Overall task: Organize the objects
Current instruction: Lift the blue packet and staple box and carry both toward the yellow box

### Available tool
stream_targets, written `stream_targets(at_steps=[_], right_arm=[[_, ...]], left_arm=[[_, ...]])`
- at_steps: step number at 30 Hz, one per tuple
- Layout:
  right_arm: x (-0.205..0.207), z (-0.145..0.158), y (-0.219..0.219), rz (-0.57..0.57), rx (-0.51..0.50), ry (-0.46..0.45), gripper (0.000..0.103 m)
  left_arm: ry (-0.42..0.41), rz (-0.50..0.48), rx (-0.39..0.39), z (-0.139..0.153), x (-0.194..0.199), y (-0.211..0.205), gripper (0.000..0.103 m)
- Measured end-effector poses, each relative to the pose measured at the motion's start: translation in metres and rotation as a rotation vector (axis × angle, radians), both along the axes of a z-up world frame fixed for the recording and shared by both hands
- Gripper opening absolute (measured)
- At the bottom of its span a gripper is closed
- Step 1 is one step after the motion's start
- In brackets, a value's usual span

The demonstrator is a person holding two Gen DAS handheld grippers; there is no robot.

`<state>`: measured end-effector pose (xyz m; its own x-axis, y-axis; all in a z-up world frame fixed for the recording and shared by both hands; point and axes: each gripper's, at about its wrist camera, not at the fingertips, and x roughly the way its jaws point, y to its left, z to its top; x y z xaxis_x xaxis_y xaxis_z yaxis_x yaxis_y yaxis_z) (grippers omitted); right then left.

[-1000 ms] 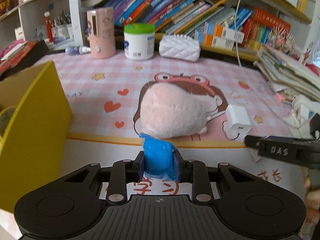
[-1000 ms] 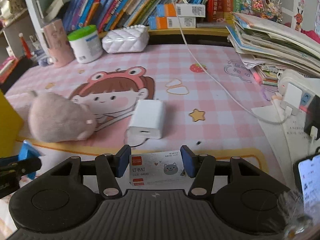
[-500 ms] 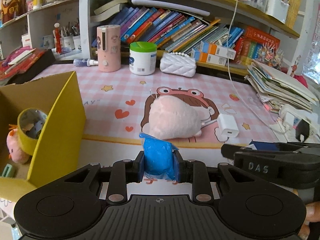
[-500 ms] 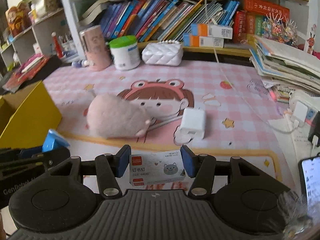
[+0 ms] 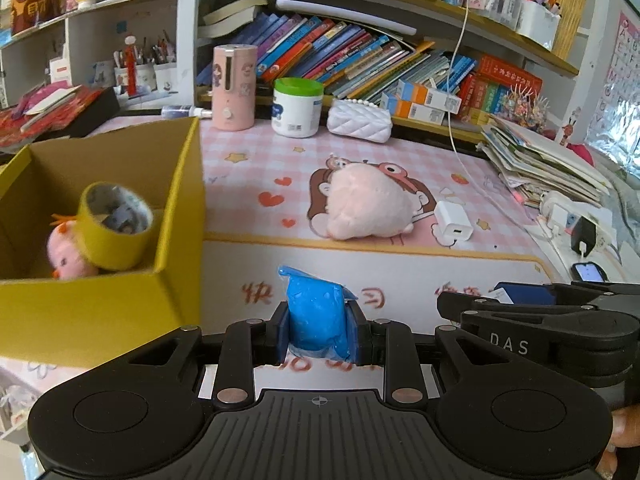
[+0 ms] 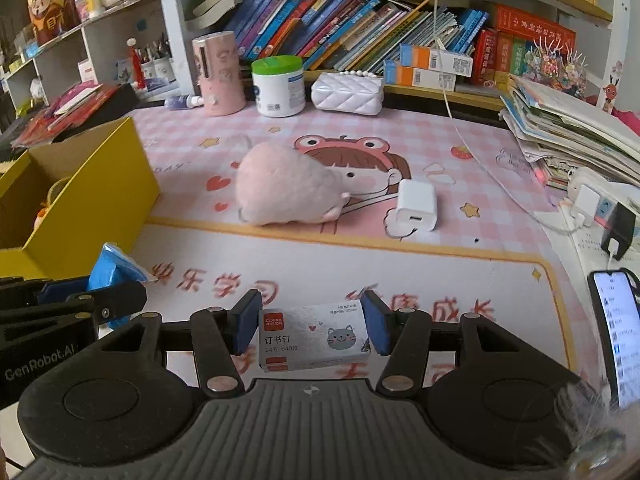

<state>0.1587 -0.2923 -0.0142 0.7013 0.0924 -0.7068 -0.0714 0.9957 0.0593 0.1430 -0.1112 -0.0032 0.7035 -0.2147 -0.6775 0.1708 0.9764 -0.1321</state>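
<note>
Pink checked desk mat (image 5: 248, 168) is carrying everything. At its left edge, yellow box (image 5: 176, 216) is sitting open. Left gripper (image 5: 318, 322) is clamping a blue pouch (image 5: 316, 316), upright, long axis pointing away; likely soft, squashy, best pinched mid-body. Right gripper (image 6: 312, 330) is pinching a staple box (image 6: 314, 338) by its ends, long axis crosswise; likely stiff, light.

One yellow cardboard box (image 5: 120, 312) is counted, with one yellow tape roll (image 5: 114, 232) and one small pink chick toy (image 5: 66, 252) inside; on the desk (image 6: 360, 264), one pink plush toy (image 6: 288, 192) and one white charger block (image 6: 416, 206); one blue putty packet (image 5: 316, 316) and one white staples box (image 6: 314, 336) are counted in the grippers
</note>
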Motion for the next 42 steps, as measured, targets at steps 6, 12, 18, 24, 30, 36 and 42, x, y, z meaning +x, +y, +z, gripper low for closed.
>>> stream_targets(at_steps=[6, 12, 18, 24, 30, 36, 42], right_arm=[[-0.024, 0.0, 0.029, -0.011, -0.014, 0.005, 0.052], [-0.054, -0.004, 0.074, 0.044, -0.034, 0.031, 0.052], [-0.083, -0.006, 0.112, 0.074, -0.041, 0.036, 0.052], [-0.108, -0.01, 0.142, 0.09, -0.031, 0.047, 0.052], [-0.124, -0.009, 0.172, 0.119, -0.023, 0.038, 0.052], [-0.135, -0.005, 0.196, 0.161, -0.031, 0.029, 0.052], [-0.142, -0.001, 0.217, 0.205, -0.049, 0.022, 0.052]], left_arm=[[0.029, 0.006, -0.009, -0.006, -0.031, 0.036, 0.026], [0.066, 0.065, -0.025, -0.01, -0.058, 0.079, 0.026], [0.062, 0.083, -0.018, -0.011, -0.087, 0.111, 0.026], [0.059, 0.105, -0.001, -0.011, -0.111, 0.14, 0.026], [0.049, 0.133, 0.012, -0.008, -0.129, 0.166, 0.026], [0.04, 0.173, 0.011, -0.005, -0.143, 0.187, 0.026], [0.033, 0.203, 0.01, -0.002, -0.154, 0.202, 0.026]])
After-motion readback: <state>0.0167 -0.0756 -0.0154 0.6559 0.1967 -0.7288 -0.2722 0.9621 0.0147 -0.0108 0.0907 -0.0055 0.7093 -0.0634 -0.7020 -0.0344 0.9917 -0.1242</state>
